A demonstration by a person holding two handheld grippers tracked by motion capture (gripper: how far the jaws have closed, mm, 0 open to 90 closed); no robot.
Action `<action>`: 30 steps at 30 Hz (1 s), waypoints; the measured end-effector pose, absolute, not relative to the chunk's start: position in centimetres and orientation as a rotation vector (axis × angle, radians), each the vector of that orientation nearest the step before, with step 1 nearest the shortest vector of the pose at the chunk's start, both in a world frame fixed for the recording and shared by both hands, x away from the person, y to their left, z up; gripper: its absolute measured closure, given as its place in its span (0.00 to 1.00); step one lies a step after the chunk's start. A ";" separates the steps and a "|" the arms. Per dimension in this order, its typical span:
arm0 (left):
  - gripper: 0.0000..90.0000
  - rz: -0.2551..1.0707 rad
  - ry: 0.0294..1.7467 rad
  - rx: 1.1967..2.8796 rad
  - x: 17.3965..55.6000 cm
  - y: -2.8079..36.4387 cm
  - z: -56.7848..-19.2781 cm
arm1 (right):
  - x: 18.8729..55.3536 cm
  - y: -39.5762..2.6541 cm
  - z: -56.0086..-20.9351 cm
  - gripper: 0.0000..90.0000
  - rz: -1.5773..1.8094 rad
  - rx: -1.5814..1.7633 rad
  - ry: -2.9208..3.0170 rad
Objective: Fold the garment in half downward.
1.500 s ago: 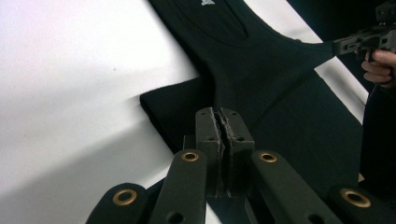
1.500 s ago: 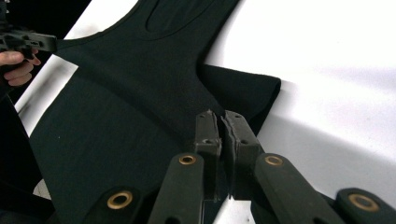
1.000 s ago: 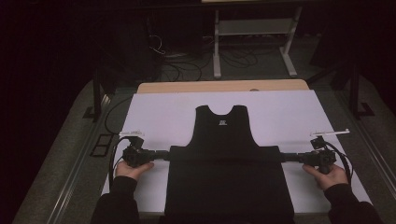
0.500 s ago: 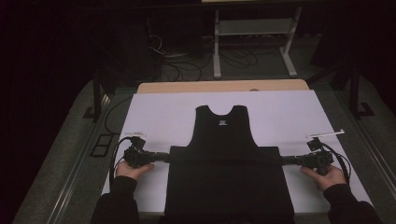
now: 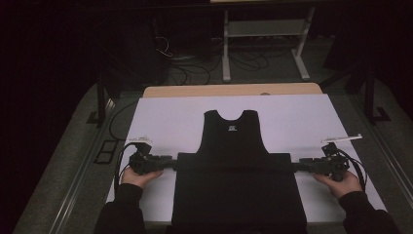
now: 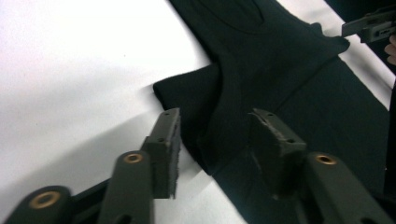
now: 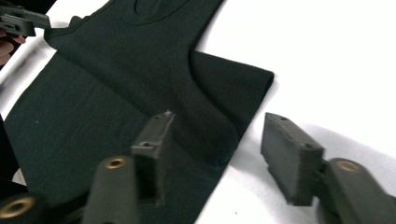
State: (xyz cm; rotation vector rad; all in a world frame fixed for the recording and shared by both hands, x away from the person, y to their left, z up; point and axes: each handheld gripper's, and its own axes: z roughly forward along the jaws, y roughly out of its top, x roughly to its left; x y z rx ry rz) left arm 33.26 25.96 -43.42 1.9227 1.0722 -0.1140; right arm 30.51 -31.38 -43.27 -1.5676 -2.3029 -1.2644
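I find the black garment lying flat on the white sheet covering the worktop, neck opening toward the far edge, its lower part folded up into a wide band across the near half. My left hand-held gripper sits at the left end of that fold; its jaws have just been opening and stand apart, with the folded corner between them but the pads not pressing it. My right hand-held gripper sits at the right end, its jaws likewise just opened, apart, and the corner lies loose between them.
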 end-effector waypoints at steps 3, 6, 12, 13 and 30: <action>0.49 -0.101 1.078 1.904 33.4 26.1 -43.4 | 30.6 -31.5 -43.0 0.39 -1.307 -1.543 -2.316; 0.46 -0.107 1.085 1.855 33.5 26.3 -43.3 | 30.6 -31.5 -42.7 0.35 -1.330 -1.524 -2.331; 0.33 -0.092 1.017 1.847 33.7 26.2 -42.5 | 30.8 -31.2 -42.4 0.21 -1.359 -1.505 -2.383; 0.27 -0.080 1.010 1.850 33.7 26.0 -42.4 | 30.9 -31.1 -42.2 0.16 -1.364 -1.497 -2.393; 0.00 0.074 1.004 1.907 35.3 25.4 -41.5 | 32.7 -30.2 -40.9 0.00 -1.397 -1.448 -2.489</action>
